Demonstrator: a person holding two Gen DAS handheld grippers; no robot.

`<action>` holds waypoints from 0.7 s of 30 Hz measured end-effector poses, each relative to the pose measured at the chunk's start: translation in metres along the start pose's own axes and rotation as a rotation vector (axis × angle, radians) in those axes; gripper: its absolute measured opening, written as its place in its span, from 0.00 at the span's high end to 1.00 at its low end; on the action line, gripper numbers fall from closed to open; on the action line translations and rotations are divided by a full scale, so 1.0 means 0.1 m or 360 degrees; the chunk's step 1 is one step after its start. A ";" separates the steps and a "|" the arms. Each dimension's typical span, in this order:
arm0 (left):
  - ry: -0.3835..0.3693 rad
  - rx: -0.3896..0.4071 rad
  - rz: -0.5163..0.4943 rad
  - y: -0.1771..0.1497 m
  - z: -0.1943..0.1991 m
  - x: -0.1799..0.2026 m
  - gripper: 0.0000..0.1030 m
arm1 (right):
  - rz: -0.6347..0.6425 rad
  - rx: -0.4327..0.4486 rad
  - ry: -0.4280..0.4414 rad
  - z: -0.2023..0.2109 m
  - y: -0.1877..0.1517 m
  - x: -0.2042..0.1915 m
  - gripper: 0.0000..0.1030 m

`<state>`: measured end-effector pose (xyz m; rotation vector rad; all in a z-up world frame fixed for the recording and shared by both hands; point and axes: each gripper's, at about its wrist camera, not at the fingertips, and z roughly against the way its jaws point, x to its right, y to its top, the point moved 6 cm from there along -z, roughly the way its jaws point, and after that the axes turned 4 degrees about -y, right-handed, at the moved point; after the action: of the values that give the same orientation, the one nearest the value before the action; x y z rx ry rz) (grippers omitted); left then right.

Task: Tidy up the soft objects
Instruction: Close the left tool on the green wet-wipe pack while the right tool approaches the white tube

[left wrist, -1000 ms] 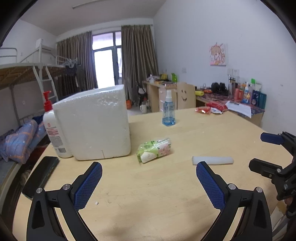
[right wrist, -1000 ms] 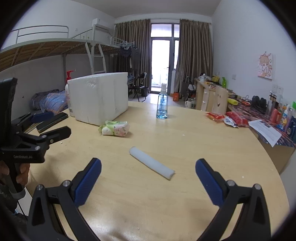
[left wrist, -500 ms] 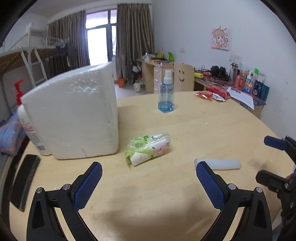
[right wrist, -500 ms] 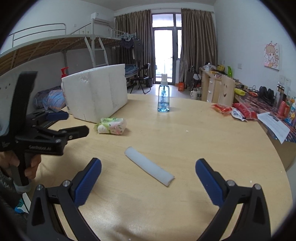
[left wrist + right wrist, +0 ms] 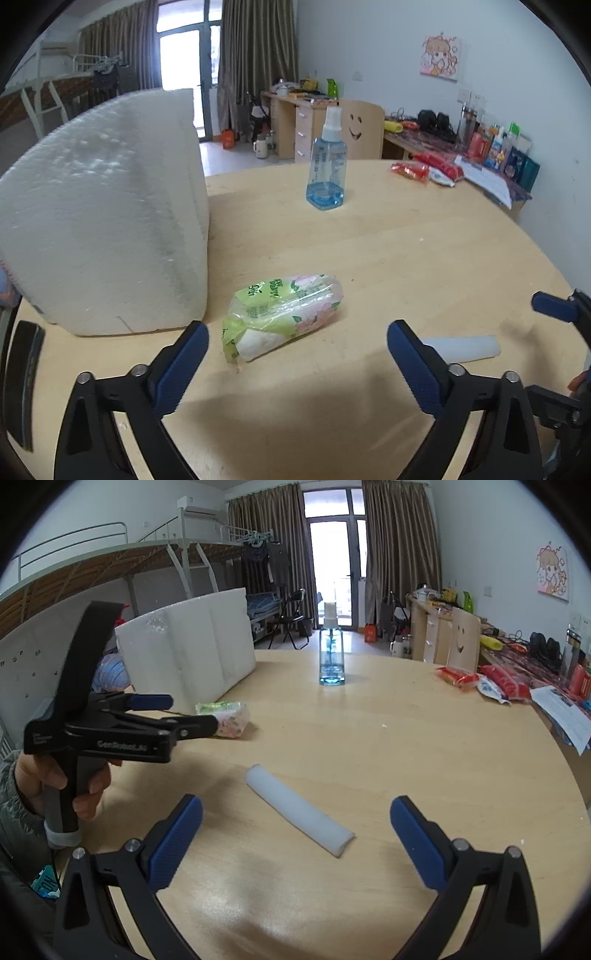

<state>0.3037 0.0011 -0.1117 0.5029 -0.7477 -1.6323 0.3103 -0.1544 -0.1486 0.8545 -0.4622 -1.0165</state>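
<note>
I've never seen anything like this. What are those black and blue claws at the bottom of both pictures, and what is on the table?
No robot here: a person holds a two-finger claw in each hand, each with a camera looking along its fingers. One picture is from the left gripper, whose jaws are closing, with nothing gripped yet; a tissue pack lies just ahead of it. The other is from the right gripper, open and empty, facing a white foam strip. The wooden table also bears a big foam block, a blue spray bottle and red snack packs.
</note>
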 end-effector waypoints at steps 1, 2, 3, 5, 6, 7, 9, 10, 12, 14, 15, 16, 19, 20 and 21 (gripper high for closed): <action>-0.0016 -0.0019 -0.0012 -0.01 -0.04 0.01 0.10 | 0.0001 -0.0005 0.0003 -0.01 0.00 0.00 0.00; -0.0042 -0.0033 -0.0022 -0.01 -0.06 0.01 0.13 | 0.0004 -0.0011 0.0005 -0.03 0.00 0.00 0.00; -0.0073 -0.0035 -0.0031 -0.01 -0.07 0.02 0.14 | 0.0003 -0.0014 0.0007 -0.03 -0.01 0.01 0.00; -0.0076 -0.0020 -0.0055 0.02 -0.08 0.02 0.15 | -0.0003 -0.0029 0.0020 -0.06 -0.01 0.02 0.00; -0.0078 -0.0002 -0.0073 0.03 -0.07 0.03 0.15 | -0.0008 -0.0036 0.0024 -0.07 -0.01 0.02 0.00; -0.0080 0.0014 -0.0102 0.04 -0.07 0.04 0.15 | -0.0013 -0.0037 0.0027 -0.07 -0.01 0.03 0.00; -0.0051 0.0030 -0.0142 0.06 -0.11 0.02 0.15 | -0.0024 -0.0046 0.0042 -0.08 -0.01 0.03 0.00; -0.0045 0.0031 -0.0144 0.07 -0.13 0.01 0.15 | -0.0025 -0.0055 0.0050 -0.09 -0.02 0.03 0.00; -0.0040 0.0022 -0.0140 0.08 -0.17 -0.03 0.16 | -0.0018 -0.0066 0.0054 -0.12 -0.02 0.02 0.00; -0.0046 -0.0015 -0.0152 0.05 -0.23 -0.04 0.16 | -0.0018 -0.0078 0.0055 -0.13 -0.03 0.02 0.00; -0.0044 -0.0042 -0.0155 0.04 -0.26 -0.05 0.16 | -0.0020 -0.0082 0.0057 -0.14 -0.03 0.03 0.00; -0.0054 -0.0064 -0.0150 0.03 -0.28 -0.06 0.16 | -0.0021 -0.0086 0.0064 -0.16 -0.02 0.03 0.00; -0.0082 -0.0096 -0.0130 0.02 -0.30 -0.08 0.17 | -0.0014 -0.0104 0.0066 -0.19 0.00 0.02 0.00; -0.0078 -0.0117 -0.0133 0.01 -0.32 -0.08 0.19 | -0.0007 -0.0115 0.0065 -0.21 -0.01 0.01 0.00; -0.0075 -0.0143 -0.0131 0.00 -0.35 -0.09 0.22 | -0.0002 -0.0123 0.0068 -0.22 -0.01 0.00 0.00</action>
<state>0.3291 0.0033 -0.1370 0.4368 -0.6929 -1.7514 0.3248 -0.1461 -0.1629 0.8061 -0.3840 -1.0091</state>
